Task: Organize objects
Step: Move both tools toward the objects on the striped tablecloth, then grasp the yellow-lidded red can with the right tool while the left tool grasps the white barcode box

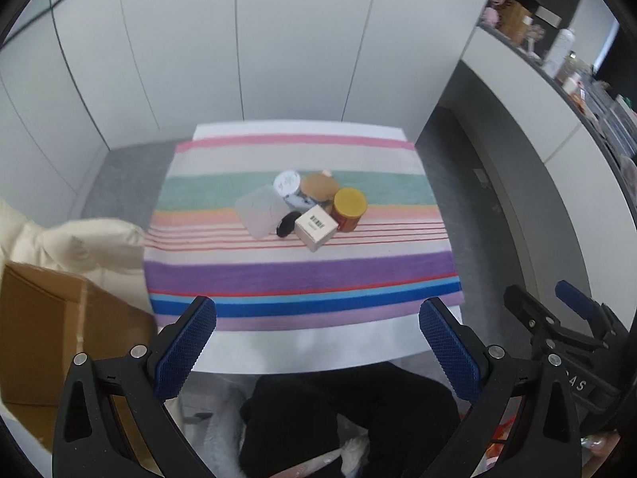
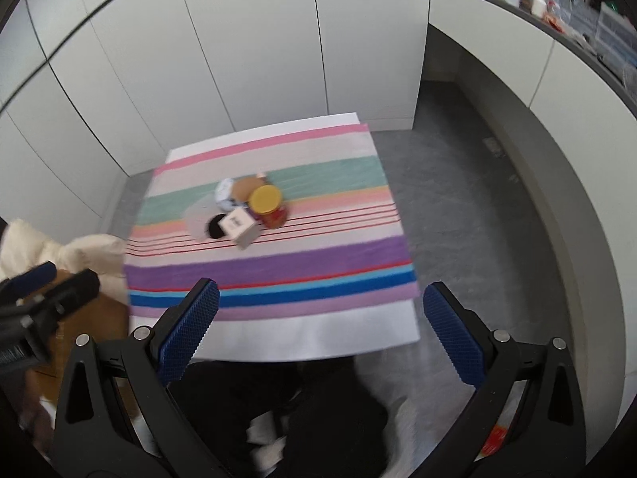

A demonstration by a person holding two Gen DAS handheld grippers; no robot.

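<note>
A small pile of objects sits mid-table on a striped cloth (image 1: 302, 279): a yellow-lidded red jar (image 1: 349, 209) (image 2: 268, 205), a white carton with a barcode (image 1: 316, 228) (image 2: 239, 228), a frosted flat box (image 1: 260, 211), a black round item (image 1: 287, 224) (image 2: 215, 226), a brown disc (image 1: 318, 187) and a white round lid (image 1: 287, 183). My left gripper (image 1: 317, 344) hangs open, high above the table's near edge, far from the pile. My right gripper (image 2: 321, 332) is likewise open and empty, beside the left one.
A cardboard box (image 1: 43, 330) and a cream cushion (image 1: 75, 243) stand left of the table. A curved white counter (image 2: 549, 91) with cluttered shelves runs along the right. Grey floor (image 2: 458, 207) lies between table and counter. A person's dark-clothed legs (image 1: 346, 410) are below the grippers.
</note>
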